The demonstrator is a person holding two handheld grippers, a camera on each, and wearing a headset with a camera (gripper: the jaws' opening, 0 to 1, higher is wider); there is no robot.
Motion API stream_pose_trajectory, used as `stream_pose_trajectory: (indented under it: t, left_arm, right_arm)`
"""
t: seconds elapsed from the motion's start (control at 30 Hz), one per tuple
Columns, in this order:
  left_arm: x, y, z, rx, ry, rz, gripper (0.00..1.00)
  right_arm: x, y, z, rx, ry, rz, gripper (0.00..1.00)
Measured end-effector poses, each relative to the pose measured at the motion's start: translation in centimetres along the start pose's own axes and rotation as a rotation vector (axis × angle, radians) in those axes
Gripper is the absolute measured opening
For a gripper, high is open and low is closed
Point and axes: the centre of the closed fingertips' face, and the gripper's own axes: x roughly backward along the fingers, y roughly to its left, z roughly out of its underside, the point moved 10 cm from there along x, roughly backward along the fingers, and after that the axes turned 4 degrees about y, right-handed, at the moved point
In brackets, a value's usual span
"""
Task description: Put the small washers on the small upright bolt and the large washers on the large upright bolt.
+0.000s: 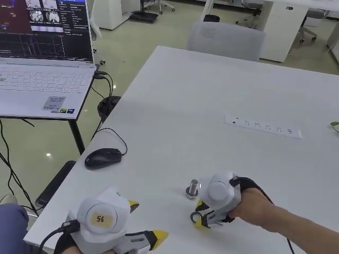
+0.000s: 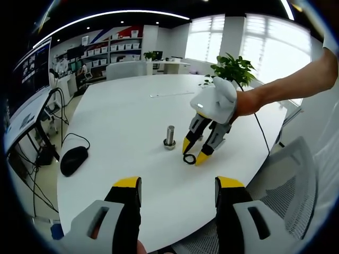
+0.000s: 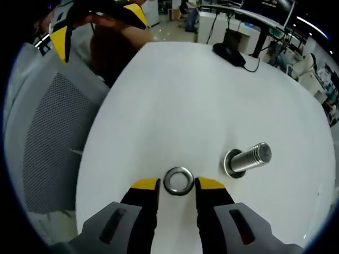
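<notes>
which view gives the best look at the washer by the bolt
The right gripper view: the washer is a full, close ring between the right hand-held gripper's jaw tips. The left gripper view gives a thin dark ring under those tips; the head view, a small dark loop partly behind them.

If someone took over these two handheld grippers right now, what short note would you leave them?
Left gripper: open, empty, over the white table at its near edge.
Right gripper: jaws flank a silver metal ring washer lying on the table; pinched or not, unclear.
Silver upright bolt stands beside it; ring at its base, washer or bolt head, unclear.
Done: nothing sure. Left: get this washer onto the bolt.
</notes>
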Motion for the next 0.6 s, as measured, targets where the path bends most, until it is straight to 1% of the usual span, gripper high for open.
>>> stream_pose_trajectory:
  t: [0.03,0.07,0.1,0.2,0.3,0.4,0.53,0.6]
  left_arm:
    - [-0.01,0.01,-0.03,0.0,-0.001,0.0,0.55]
    - [-0.03,0.0,-0.05,0.001,-0.001,0.001,0.55]
    - [-0.07,-0.04,-0.09,0.001,-0.001,0.001,0.55]
    - [-0.24,-0.16,-0.21,-0.006,0.002,0.005,0.55]
    - [-0.24,-0.25,-0.32,-0.007,0.0,0.007,0.55]
    - [-0.21,-0.26,-0.29,-0.009,0.002,0.006,0.55]
    - [-0.02,-0.16,-0.3,-0.006,-0.002,0.001,0.55]
    - [0.03,-0.11,-0.28,-0.005,-0.001,-0.002,0.55]
  right_arm:
    - [-0.01,0.0,-0.02,0.032,0.006,-0.031,0.31]
    - [-0.01,-0.06,0.0,0.051,0.011,-0.035,0.33]
    - [-0.02,-0.19,0.02,0.087,0.021,-0.025,0.32]
    - [-0.01,-0.32,-0.19,0.07,0.026,-0.021,0.29]
    - [-0.02,-0.35,-0.23,0.08,0.031,-0.021,0.25]
    - [0.12,-0.32,-0.29,0.067,0.033,-0.026,0.24]
    - [0.04,-0.19,-0.34,0.073,0.044,-0.02,0.23]
    - [0.1,-0.06,-0.26,0.055,0.038,-0.022,0.23]
